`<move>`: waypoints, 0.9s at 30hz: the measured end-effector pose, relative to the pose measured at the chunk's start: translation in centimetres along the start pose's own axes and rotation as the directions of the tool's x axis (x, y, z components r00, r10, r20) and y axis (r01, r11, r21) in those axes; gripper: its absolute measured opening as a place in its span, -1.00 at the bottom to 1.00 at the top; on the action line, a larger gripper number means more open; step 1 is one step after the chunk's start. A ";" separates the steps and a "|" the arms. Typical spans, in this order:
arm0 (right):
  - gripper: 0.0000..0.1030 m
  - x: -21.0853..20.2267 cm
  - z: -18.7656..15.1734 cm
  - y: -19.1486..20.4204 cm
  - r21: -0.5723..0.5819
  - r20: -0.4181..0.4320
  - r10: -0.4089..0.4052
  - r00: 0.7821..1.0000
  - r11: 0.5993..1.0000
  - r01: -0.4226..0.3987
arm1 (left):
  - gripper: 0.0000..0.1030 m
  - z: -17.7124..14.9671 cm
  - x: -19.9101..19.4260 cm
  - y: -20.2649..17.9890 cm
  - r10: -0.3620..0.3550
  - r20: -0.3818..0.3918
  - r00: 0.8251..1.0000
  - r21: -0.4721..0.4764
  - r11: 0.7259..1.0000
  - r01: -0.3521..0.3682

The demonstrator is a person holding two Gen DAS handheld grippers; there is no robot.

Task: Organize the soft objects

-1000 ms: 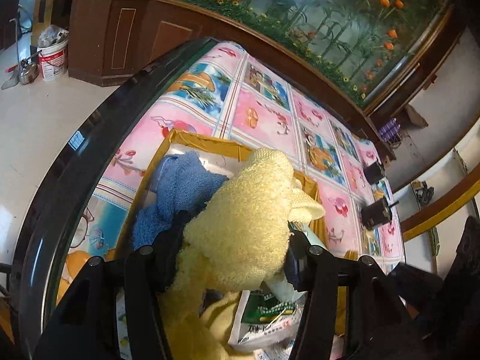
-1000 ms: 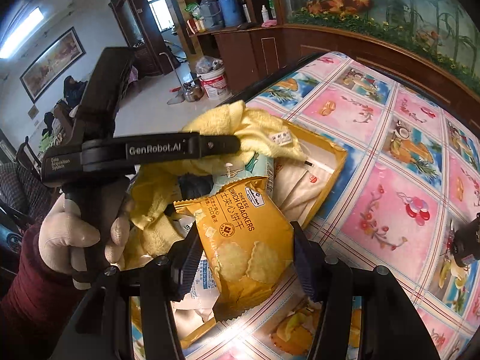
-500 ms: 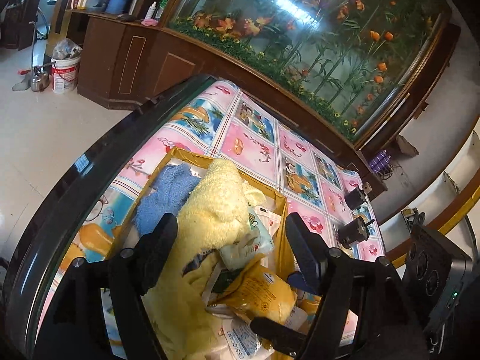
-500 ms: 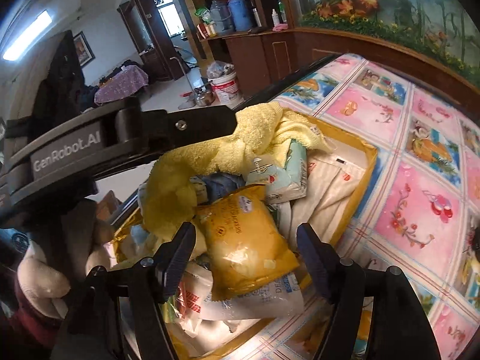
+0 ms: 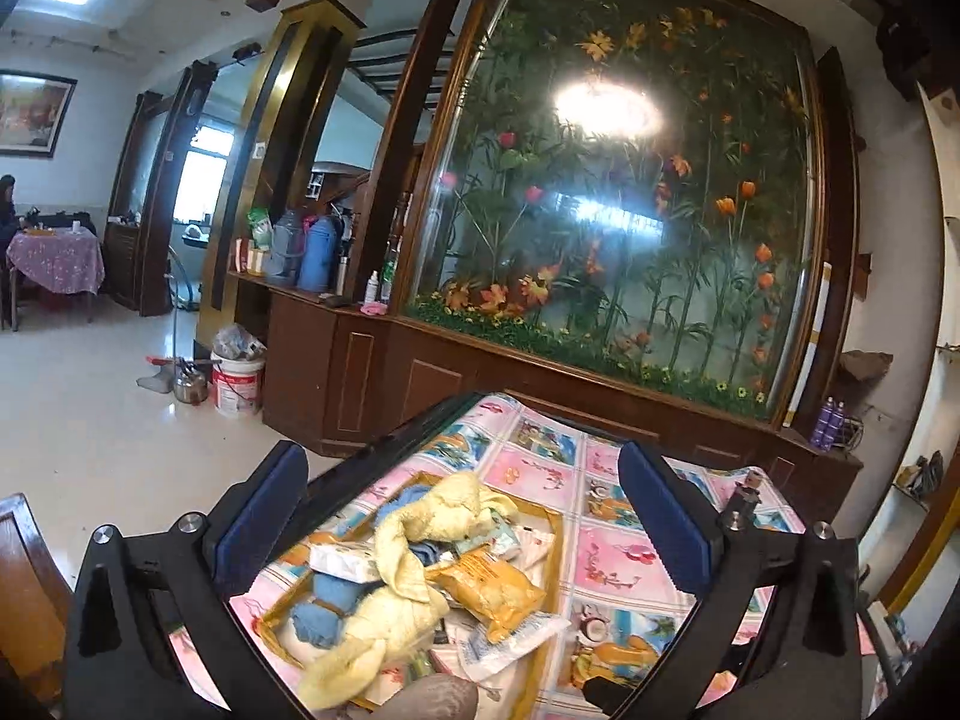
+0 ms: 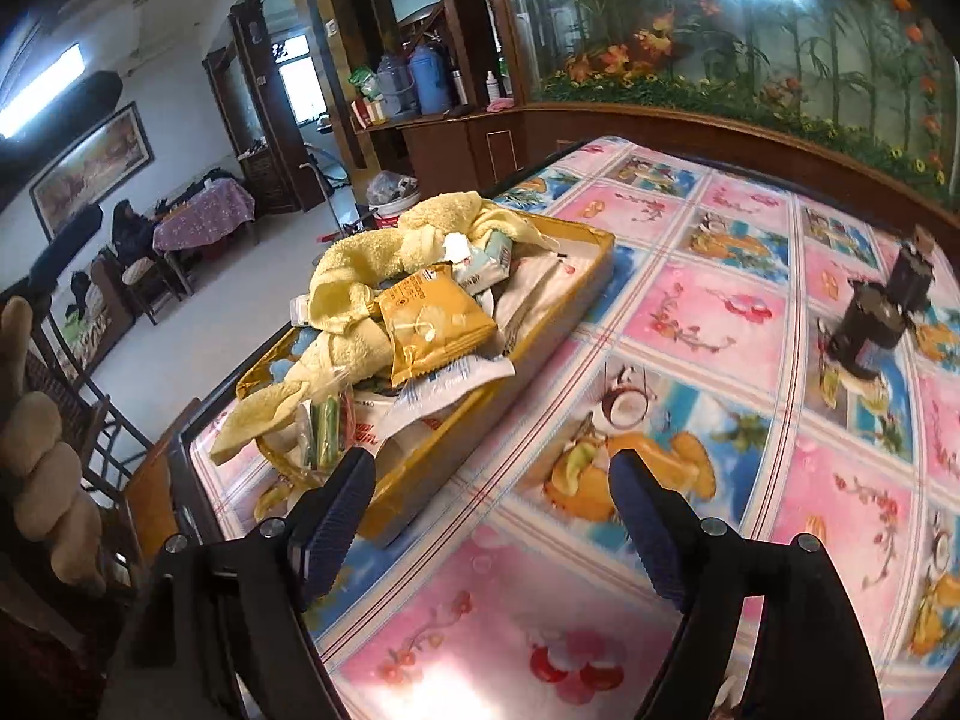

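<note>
While both tools, left (image 5: 462, 516) and right (image 6: 492, 516), gape wide and empty above the tabletop (image 6: 720, 324), one yellow towel (image 6: 384, 252), one orange snack packet (image 6: 429, 324) and perhaps two blue cloths (image 5: 327, 600) lie heaped in one yellow tray (image 6: 591, 267) beyond them.

One yellow towel (image 6: 384, 252), one cracker packet (image 6: 435, 324), one tray (image 6: 576, 294).

A shallow yellow cardboard tray (image 6: 576, 294) sits on the desk with the pink cartoon-print cloth (image 6: 708, 324), near its left edge. In the tray, a long yellow terry towel (image 6: 354, 276) drapes over the pile; an orange cracker packet (image 6: 429, 324) lies on top, just right of it. A blue cloth (image 5: 327, 600) lies under the towel. A small black device (image 6: 882, 312) stands well apart to the right.
</note>
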State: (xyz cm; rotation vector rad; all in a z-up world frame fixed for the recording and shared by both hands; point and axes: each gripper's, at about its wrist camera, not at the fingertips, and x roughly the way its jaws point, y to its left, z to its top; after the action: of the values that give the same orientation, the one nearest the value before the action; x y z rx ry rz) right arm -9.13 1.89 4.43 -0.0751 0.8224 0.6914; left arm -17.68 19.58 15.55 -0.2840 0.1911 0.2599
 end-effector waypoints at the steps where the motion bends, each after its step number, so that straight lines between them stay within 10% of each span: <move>1: 0.59 -0.3 -0.5 -0.4 0.029 0.003 0.015 1.000 0.999 -0.015 | 1.00 -0.2 0.6 -0.1 -0.018 -0.050 0.999 -0.005 1.000 0.018; 6: 0.60 -1.4 -2.8 -0.8 0.058 0.007 0.010 1.000 0.998 -0.011 | 1.00 -1.3 2.1 -0.8 0.055 -0.185 0.981 0.025 0.998 -0.051; 27: 0.67 -0.7 -3.9 0.5 -0.019 -0.012 -0.063 0.998 0.998 0.063 | 1.00 -4.3 1.6 -3.5 0.197 -0.164 0.967 0.195 0.967 -0.164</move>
State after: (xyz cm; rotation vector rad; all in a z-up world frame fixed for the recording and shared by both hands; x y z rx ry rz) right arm -12.27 0.62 2.35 -0.1221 0.8227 0.6396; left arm -15.82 15.38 12.08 -0.1097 0.4213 0.3956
